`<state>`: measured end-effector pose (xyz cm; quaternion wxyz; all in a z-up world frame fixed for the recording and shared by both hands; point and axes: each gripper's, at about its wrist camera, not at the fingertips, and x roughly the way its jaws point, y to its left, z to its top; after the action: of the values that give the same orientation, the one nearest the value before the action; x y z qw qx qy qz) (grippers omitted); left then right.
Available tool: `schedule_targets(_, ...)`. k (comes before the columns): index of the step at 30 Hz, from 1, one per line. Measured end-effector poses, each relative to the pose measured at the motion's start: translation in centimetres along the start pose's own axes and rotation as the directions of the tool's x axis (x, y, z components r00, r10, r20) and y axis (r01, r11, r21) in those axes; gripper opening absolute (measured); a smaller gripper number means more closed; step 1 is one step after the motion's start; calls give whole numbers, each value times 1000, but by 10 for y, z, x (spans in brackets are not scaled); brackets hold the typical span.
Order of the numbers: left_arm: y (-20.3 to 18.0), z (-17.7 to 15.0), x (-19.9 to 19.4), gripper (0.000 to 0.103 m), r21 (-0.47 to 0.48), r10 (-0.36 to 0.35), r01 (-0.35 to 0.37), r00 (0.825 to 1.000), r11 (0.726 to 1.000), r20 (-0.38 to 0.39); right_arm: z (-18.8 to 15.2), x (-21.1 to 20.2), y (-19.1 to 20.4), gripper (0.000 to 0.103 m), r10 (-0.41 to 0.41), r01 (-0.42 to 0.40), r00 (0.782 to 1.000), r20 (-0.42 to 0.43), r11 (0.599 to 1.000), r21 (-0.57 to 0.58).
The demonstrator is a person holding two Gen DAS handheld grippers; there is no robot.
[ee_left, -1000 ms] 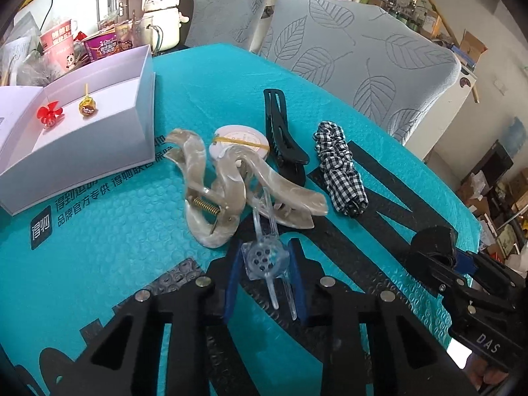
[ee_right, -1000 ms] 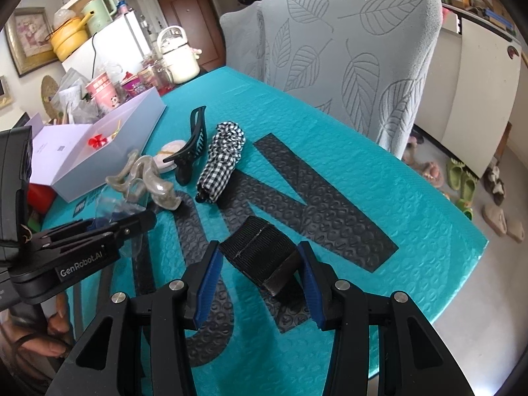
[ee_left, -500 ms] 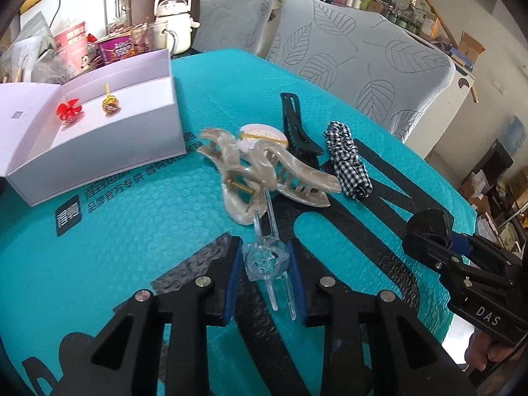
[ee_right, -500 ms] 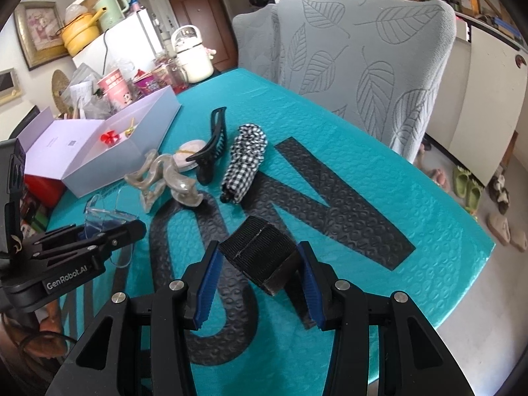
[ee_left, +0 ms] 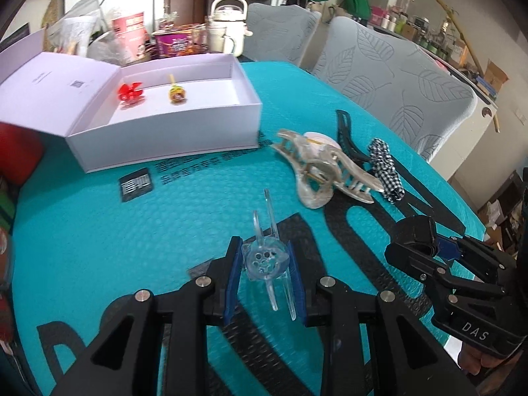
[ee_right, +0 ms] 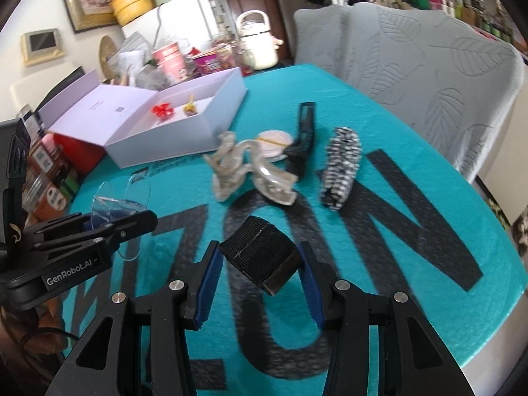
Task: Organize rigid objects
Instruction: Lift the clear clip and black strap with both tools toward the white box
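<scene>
My left gripper is shut on a clear plastic hair clip, held above the teal table cover; it also shows in the right wrist view. My right gripper is shut on a black ribbed hair band; it also shows in the left wrist view. An open white box at the back left holds a red clip and a yellow one. A marbled claw clip, black clip and checked scrunchie lie mid-table.
A round cream tin sits behind the claw clip. Cups, snack packs and a white kettle crowd the far table edge. Grey leaf-pattern chairs stand at the right. Red containers stand left of the box.
My left gripper has pulled back and swung left with the clear clip, so the box is now nearer the view's centre. My right gripper has kept the black band and shifted slightly.
</scene>
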<state>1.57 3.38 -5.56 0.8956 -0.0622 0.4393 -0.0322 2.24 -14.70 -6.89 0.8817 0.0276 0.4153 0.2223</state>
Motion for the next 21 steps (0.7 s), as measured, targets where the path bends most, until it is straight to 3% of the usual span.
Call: schedule_targets(21,76,-19,-44,27,-173,137,-127,990,977,44,12,31,93,46,175,-186,982,-71,962,-201)
